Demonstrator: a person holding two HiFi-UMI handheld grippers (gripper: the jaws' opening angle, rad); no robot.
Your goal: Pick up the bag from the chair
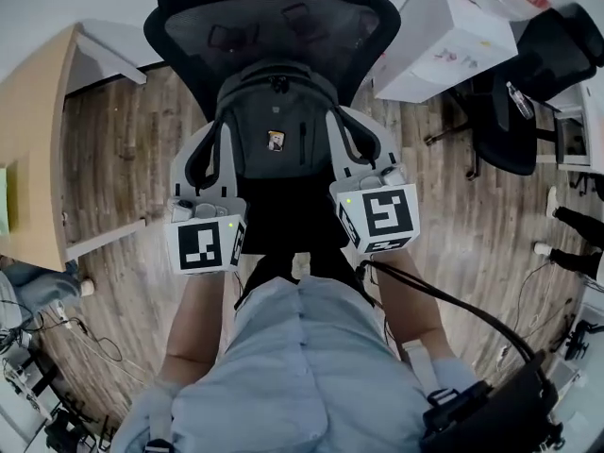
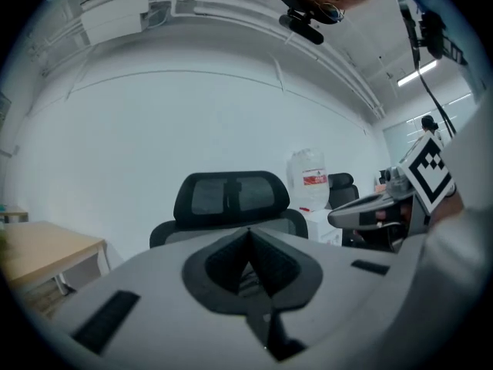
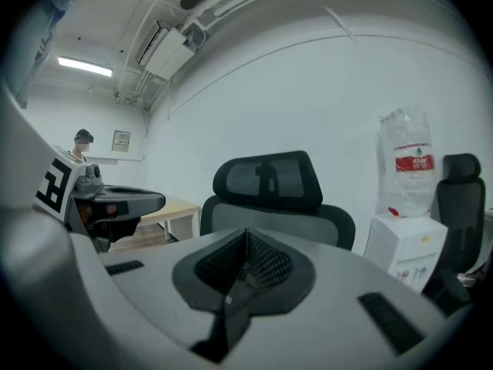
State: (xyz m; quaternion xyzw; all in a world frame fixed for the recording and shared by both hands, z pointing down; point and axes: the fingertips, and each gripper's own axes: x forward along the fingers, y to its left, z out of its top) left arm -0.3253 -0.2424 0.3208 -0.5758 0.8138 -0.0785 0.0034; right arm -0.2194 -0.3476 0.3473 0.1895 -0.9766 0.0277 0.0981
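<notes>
Bag straps (image 1: 196,163) in left gripper (image 2: 248,236), right gripper (image 3: 245,236)

Dark grey bag (image 1: 274,111), black mesh chair (image 1: 193,36), brown wood-grain floor (image 1: 123,159).

Matt cloth bag (image 1: 274,130), mesh-backed chair (image 1: 274,22)

Wood-plank floor (image 1: 123,159) under black mesh chair (image 1: 274,26), pale desk (image 1: 33,130), white dispenser (image 1: 439,41), second black chair (image 1: 517,125).
</notes>
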